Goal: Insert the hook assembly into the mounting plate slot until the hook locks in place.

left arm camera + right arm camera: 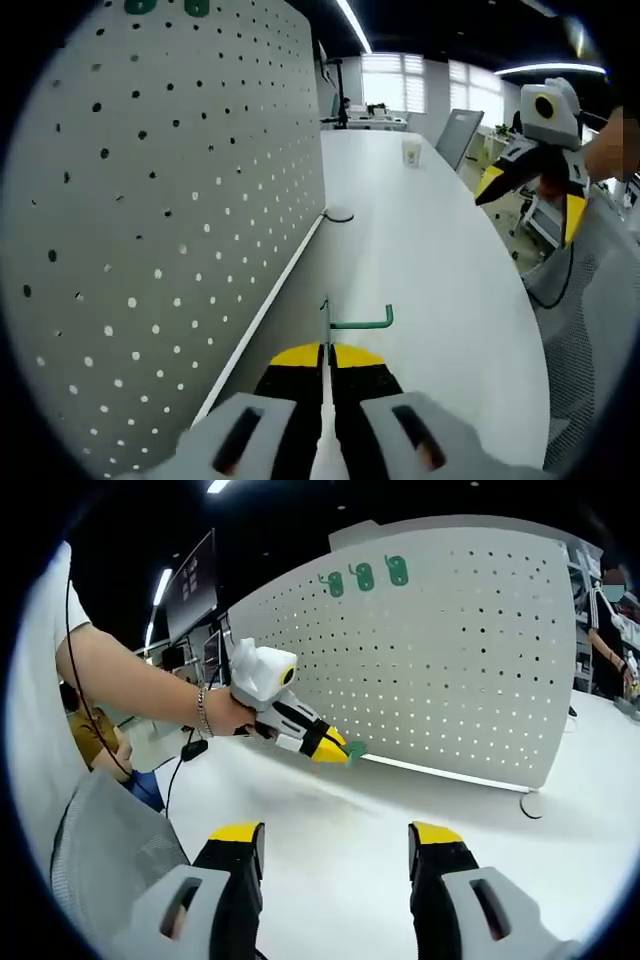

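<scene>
One hook (358, 322), three green hangers (363, 577)

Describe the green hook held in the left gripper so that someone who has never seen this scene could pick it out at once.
Start at the big upright white perforated pegboard standing on the white table. Near its lower edge, the left hand-held gripper with yellow-and-black jaws is shut on a thin green metal hook. Unlike the three green hooks mounted along the board's top, this one is not on the board.

one pegboard (440, 650), three green mounts (364, 576), one green hook (358, 320), one cup (411, 152)
</scene>
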Tool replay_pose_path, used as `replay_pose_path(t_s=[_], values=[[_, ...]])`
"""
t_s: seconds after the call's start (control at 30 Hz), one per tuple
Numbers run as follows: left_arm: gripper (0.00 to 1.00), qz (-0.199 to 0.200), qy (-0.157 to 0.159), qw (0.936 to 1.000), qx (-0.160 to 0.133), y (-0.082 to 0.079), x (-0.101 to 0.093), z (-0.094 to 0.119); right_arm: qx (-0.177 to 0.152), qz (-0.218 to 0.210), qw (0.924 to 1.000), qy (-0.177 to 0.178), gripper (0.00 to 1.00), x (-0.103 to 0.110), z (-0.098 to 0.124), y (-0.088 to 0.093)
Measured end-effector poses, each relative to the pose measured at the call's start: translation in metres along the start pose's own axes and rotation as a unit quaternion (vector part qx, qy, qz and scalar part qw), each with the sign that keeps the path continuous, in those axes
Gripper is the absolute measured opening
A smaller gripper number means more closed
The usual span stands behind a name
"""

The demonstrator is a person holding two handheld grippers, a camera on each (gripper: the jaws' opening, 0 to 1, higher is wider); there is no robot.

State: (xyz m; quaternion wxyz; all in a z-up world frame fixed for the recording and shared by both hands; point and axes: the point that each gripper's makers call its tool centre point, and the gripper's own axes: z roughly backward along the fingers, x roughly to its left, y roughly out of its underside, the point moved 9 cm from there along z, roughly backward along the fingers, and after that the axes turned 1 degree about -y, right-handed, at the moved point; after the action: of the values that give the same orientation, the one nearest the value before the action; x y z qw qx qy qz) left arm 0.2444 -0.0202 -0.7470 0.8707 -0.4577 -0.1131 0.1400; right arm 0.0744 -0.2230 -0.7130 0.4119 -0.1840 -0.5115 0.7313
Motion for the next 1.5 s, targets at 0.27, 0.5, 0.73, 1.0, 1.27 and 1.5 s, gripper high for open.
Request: replay_pose_path(t_s=[0.27, 0.5, 0.73, 1.0, 1.27, 1.5], values=[[0.01, 0.022, -0.022, 0.9987, -0.042, -0.008, -0.002, 0.020, -0.020, -0.008, 0.9997, -0.008, 0.57, 0.002, -0.003, -0.007], [0.01, 0.025, -0.049, 0.9953, -0.080, -0.017, -0.005, 0.040, -0.029, -0.011, 0.9994, -0.016, 0.57, 0.005, -0.007, -0.009], [0.01, 0.032, -0.068, 0.9904, -0.115, -0.026, -0.010, 0.057, -0.037, -0.015, 0.9990, -0.022, 0.57, 0.007, -0.010, -0.013], [0.01, 0.037, -0.085, 0.9847, -0.148, -0.032, -0.016, 0.079, -0.046, -0.024, 0.9982, -0.028, 0.56, 0.009, -0.012, -0.018], [0.01, 0.042, -0.102, 0.9770, -0.183, -0.033, -0.020, 0.101, -0.053, -0.025, 0.9977, -0.034, 0.56, 0.013, -0.013, -0.022], [0.01, 0.044, -0.111, 0.9705, -0.209, -0.036, -0.026, 0.120, -0.059, -0.029, 0.9971, -0.038, 0.56, 0.016, -0.012, -0.024]])
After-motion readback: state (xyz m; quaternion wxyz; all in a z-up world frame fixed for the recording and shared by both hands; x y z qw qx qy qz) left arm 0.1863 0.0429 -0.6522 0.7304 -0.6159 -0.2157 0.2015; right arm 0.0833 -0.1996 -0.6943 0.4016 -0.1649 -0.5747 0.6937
